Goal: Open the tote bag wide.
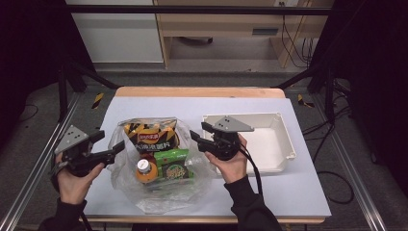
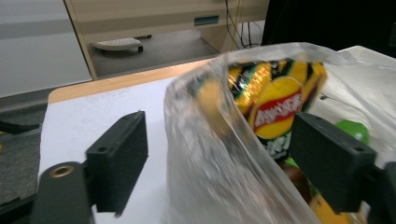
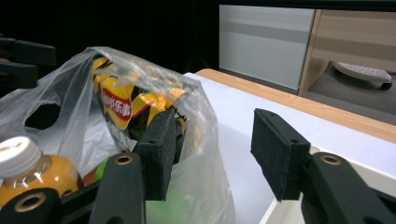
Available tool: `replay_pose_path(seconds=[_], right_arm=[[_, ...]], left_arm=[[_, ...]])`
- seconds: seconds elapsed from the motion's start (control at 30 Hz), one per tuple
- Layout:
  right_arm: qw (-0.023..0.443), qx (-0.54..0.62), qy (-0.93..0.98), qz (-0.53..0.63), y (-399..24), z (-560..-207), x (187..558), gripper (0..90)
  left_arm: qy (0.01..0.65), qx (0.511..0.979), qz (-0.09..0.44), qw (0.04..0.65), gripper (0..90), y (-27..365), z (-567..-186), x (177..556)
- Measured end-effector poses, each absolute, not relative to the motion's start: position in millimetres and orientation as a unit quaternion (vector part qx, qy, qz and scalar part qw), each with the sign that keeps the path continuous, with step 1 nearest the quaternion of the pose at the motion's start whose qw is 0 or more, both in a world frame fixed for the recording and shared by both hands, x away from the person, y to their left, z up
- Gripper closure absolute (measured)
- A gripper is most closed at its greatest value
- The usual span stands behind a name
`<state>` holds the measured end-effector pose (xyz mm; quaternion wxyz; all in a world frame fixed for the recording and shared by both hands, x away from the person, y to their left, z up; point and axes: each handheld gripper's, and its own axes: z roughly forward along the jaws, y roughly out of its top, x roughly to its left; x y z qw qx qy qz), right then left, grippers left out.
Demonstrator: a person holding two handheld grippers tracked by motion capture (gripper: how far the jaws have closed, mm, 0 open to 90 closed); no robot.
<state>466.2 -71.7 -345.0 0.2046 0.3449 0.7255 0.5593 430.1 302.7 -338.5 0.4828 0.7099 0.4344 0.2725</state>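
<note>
While the clear plastic bag point(image 1: 159, 163) sits on the worktop point(image 1: 288, 187) between both hands:
Left tongs point(image 1: 118, 149): held level at the bag's left edge, jaws spread, bag film seen between them, unpressed.
Right tongs point(image 1: 198, 132): raised at the bag's right edge, aimed leftward, jaws parted, nothing clamped.
Bag contents: chip packet point(image 1: 151, 134), orange bottle point(image 1: 146, 171), green packet point(image 1: 174, 164).
White tray point(image 1: 284, 139): just right of the right hand.

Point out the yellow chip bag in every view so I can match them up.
High view: yellow chip bag at the back of the clear plastic bag, centre-left.
Left gripper view: upper right, behind the plastic.
Right gripper view: upper left, inside the plastic.
Shared landmark: the red logo on it.
</note>
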Motion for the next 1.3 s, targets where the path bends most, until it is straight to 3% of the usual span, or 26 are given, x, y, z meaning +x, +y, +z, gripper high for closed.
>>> replay_pose_path(seconds=[0.13,0.37,0.4,0.5,0.67,0.77,0.9,0.93,0.97,1.03,1.3], right_arm=[[0.203,0.345,0.728,0.557,-68.7,-342.4,474.2,47.8],[0.190,0.345,0.746,0.537,-57.3,-352.9,485.9,47.2],[0.185,0.345,0.750,0.534,-54.4,-355.6,487.0,48.1],[0.184,0.343,0.754,0.530,-51.7,-358.0,488.2,49.3],[0.179,0.345,0.756,0.527,-47.9,-361.1,491.2,53.8],[0.172,0.340,0.766,0.518,-44.6,-363.7,491.3,60.3],[0.169,0.335,0.774,0.510,-42.4,-365.4,491.1,68.6],[0.166,0.334,0.778,0.505,-41.6,-365.9,491.0,79.6],[0.166,0.334,0.778,0.505,-41.6,-365.9,491.0,79.6],[0.164,0.329,0.779,0.509,-42.8,-364.0,491.2,90.0],[0.203,0.338,0.741,0.543,-48.3,-357.7,493.3,90.0]], left_arm=[[0.437,0.715,0.275,0.472,25.9,301.0,-339.0,441.6],[0.448,0.720,0.262,0.461,46.1,307.3,-353.3,452.5],[0.449,0.722,0.254,0.461,55.3,309.6,-357.5,453.8],[0.452,0.725,0.247,0.458,61.0,311.2,-361.0,455.6],[0.456,0.721,0.233,0.466,79.5,313.7,-367.1,457.4],[0.452,0.724,0.237,0.463,86.3,312.3,-367.4,457.1],[0.445,0.720,0.252,0.469,89.2,312.4,-361.7,453.9],[0.441,0.715,0.259,0.477,89.4,313.3,-357.6,452.5],[0.441,0.715,0.259,0.477,89.4,313.3,-357.6,452.5],[0.438,0.708,0.265,0.487,89.6,314.6,-353.0,452.0],[0.427,0.693,0.284,0.507,89.7,310.5,-338.7,455.8]])
